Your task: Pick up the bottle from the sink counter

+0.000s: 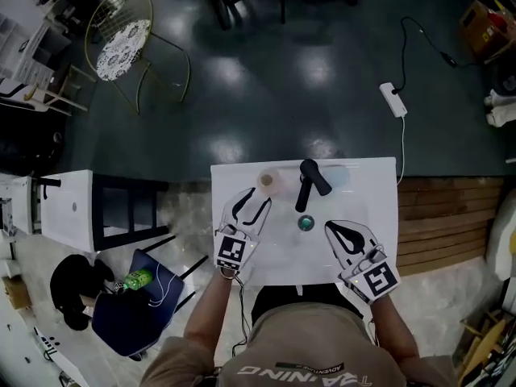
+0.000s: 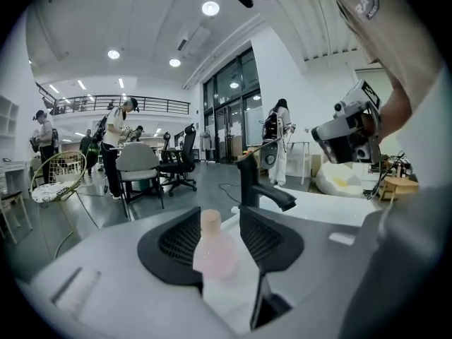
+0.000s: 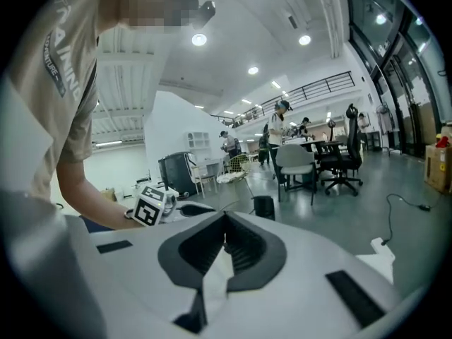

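Your beige shirt [image 1: 310, 349] is filling the bottom of the head view, and just ahead of it you are holding both tools over the white sink counter [image 1: 375, 188]. Your left gripper [image 1: 255, 203] is standing with its jaws wide apart. In the left gripper view the pale pink bottle [image 2: 214, 249] is showing in the gap between them, but the pads are not pressing on it. The bottle is standing upright on the back part of the counter, just left of the black faucet [image 1: 310, 182], and from above it is sitting just beyond the tips of the left jaws. Your right gripper [image 1: 333, 230] is staying over the right part of the basin, well apart from the bottle. The right gripper view is showing its jaws brought together at the tips and holding nothing. The round drain [image 1: 305, 222] is lying between the two grippers, near the end of the faucet's spout. Beyond the counter, a white power strip [image 1: 393, 100] is lying on the dark floor.
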The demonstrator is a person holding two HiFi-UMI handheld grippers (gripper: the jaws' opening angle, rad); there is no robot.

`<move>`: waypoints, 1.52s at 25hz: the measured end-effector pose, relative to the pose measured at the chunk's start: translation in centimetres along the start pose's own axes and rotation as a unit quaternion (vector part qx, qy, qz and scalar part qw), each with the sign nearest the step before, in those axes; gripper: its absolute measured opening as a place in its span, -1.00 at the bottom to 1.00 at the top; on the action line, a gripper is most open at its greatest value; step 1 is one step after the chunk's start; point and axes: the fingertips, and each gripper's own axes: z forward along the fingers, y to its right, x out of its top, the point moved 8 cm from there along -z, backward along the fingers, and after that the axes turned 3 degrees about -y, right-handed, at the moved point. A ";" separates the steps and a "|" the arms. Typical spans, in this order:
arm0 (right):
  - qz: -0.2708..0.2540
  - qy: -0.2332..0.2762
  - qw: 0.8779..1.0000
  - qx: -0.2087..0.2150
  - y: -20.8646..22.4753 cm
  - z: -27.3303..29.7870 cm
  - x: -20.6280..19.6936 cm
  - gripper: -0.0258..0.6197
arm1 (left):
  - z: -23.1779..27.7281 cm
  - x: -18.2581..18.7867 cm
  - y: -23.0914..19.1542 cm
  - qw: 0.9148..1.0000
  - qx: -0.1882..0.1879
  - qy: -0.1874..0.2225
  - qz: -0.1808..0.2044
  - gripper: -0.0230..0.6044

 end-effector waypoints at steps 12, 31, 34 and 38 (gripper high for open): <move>0.024 -0.027 0.999 0.021 -4.9 2.3 -1.3 -0.89 | 3.7 -2.6 -2.0 0.998 -0.046 0.048 -0.020 -0.43; 0.053 -0.073 0.996 0.000 -5.8 3.9 -3.6 -0.89 | 5.2 -3.7 -2.3 0.993 -0.071 0.094 -0.002 -0.50; 0.060 -0.090 0.994 -0.002 -6.1 4.2 -3.8 -0.89 | 5.2 -3.7 -2.3 0.992 -0.076 0.099 -0.004 -0.51; 0.053 -0.070 0.996 -0.004 -6.1 4.6 -4.4 -0.89 | 5.2 -3.5 -2.4 0.992 -0.071 0.094 -0.037 -0.51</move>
